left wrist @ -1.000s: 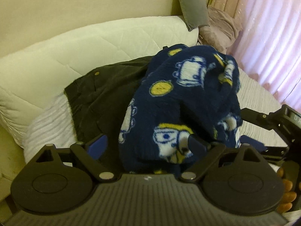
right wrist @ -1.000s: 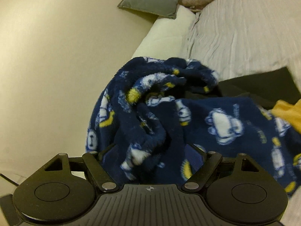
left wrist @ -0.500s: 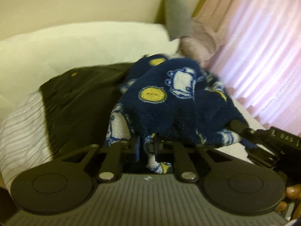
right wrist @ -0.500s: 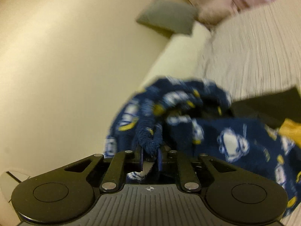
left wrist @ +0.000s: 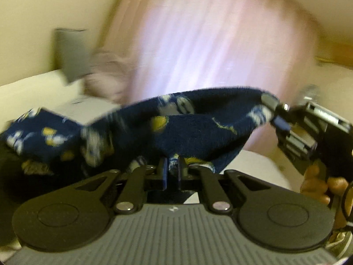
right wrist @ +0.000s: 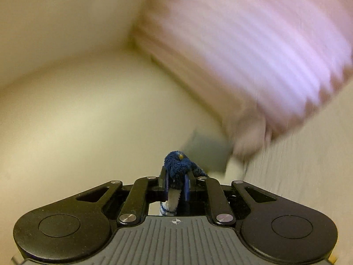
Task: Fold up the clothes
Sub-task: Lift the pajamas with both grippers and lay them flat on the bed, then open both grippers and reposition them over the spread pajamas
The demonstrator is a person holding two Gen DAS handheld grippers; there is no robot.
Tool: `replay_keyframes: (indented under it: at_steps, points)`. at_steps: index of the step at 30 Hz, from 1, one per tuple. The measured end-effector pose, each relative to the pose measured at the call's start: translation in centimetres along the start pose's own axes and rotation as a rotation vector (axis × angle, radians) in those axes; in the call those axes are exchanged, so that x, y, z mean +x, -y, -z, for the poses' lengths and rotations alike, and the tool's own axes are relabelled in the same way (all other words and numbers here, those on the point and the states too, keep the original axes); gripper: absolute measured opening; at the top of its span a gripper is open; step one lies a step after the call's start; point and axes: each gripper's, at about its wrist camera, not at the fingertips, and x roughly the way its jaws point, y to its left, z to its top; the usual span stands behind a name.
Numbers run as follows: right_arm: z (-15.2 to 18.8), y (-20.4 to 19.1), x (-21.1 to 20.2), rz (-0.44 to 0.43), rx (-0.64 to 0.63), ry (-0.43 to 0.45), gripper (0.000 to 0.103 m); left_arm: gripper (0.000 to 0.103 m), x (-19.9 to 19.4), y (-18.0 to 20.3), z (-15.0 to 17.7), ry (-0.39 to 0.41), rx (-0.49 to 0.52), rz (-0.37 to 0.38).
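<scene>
Left wrist view was heavily blurred. Left gripper [left wrist: 172, 172] clenched on an edge of the navy fleece garment [left wrist: 187, 130]; right gripper [left wrist: 275, 119] pinched another edge up at the right, a hand [left wrist: 320, 183] below it. Fleece hung stretched between the two, its left end trailing down toward a dark garment [left wrist: 8, 165] at the frame's edge. Right wrist view showed only a tuft of fleece caught between the closed fingers.

Judged: garment raised and spread, no fold visible; folding and laying down remained.

Hard to make out: the bed, the grey cushion [left wrist: 70, 55] and pink curtain [left wrist: 209, 44], all smeared. Garment's full shape unseen.
</scene>
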Motion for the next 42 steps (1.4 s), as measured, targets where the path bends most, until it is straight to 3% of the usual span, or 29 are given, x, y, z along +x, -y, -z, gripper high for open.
replay_keyframes:
  at_steps: [3, 7, 11, 14, 15, 16, 17, 18, 19, 23, 26, 30, 34, 38, 42]
  points:
    - [-5.3, -0.7, -7.2, 0.048, -0.058, 0.125, 0.012, 0.0, 0.8, 7.8, -0.1, 0.027, 0.066, 0.133]
    - [-11.5, -0.9, -17.5, 0.197, -0.115, 0.265, 0.012, 0.0, 2.2, 18.3, 0.9, 0.022, 0.132, 0.299]
    - [-14.5, 0.9, -29.7, 0.439, -0.148, 0.391, 0.012, 0.0, 4.3, 26.2, 5.4, -0.098, 0.154, 0.357]
    - [-15.1, 3.9, -37.9, 0.652, -0.084, 0.437, 0.013, 0.001, 6.4, 28.5, 10.4, -0.261, 0.112, 0.347]
    - [-14.7, 5.4, -39.7, 0.748, -0.039, 0.373, 0.013, 0.001, 6.9, 28.9, 12.3, -0.324, 0.11, 0.317]
    - [-14.3, 7.0, -41.5, 0.844, 0.008, 0.307, 0.029, 0.001, 7.4, 29.4, 14.2, -0.393, 0.111, 0.277]
    - [-14.0, 8.6, -43.3, 0.938, 0.054, 0.24, 0.062, 0.003, 7.6, 29.4, 15.7, -0.443, 0.119, 0.245]
    - [-13.6, 10.1, -45.1, 1.031, 0.102, 0.171, 0.077, 0.003, 7.5, 29.0, 16.8, -0.476, 0.134, 0.22]
    - [-13.2, 11.6, -46.9, 1.118, 0.149, 0.103, 0.083, 0.003, 7.4, 28.6, 17.9, -0.509, 0.149, 0.196]
    - [-7.6, 13.2, -53.1, 1.253, 0.336, -0.013, 0.083, 0.003, 7.1, 26.9, 22.2, -0.642, 0.208, 0.097]
    - [-4.5, 12.4, -56.7, 1.281, 0.418, -0.08, 0.083, 0.004, 6.8, 25.7, 25.5, -0.74, 0.252, 0.021]
    - [-1.2, 10.7, -55.7, 1.345, 0.37, -0.171, 0.083, 0.007, 6.7, 24.2, 25.9, -0.744, 0.331, -0.009]
    - [2.2, 9.8, -52.3, 1.352, 0.306, -0.213, 0.083, 0.025, 5.4, 24.1, 24.6, -0.669, 0.412, -0.001]
    - [5.0, 9.5, -48.5, 1.329, 0.253, -0.228, 0.083, 0.026, 4.4, 23.7, 24.2, -0.657, 0.446, 0.003]
    - [7.3, 9.7, -46.2, 1.33, 0.233, -0.297, 0.083, 0.026, 3.6, 22.6, 24.2, -0.685, 0.442, -0.011]
